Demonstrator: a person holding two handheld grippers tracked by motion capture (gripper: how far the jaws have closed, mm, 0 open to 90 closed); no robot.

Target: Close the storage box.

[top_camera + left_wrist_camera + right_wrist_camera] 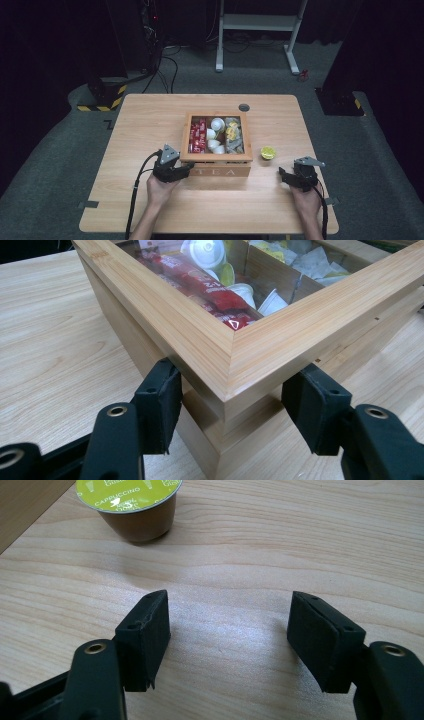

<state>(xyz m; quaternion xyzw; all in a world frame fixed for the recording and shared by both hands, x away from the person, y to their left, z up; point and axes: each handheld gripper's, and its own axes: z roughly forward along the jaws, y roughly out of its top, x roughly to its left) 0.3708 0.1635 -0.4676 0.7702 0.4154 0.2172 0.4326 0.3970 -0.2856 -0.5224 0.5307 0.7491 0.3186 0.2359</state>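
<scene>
capsule [268,152] on table [150,120] right of tea box [216,164], apparently apart.

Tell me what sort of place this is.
Probably a lab or recording studio rather than a home: the wooden table stands alone on grey carpet with black curtains around it, cables trail over the floor, and hazard-striped bases hold equipment stands.
</scene>
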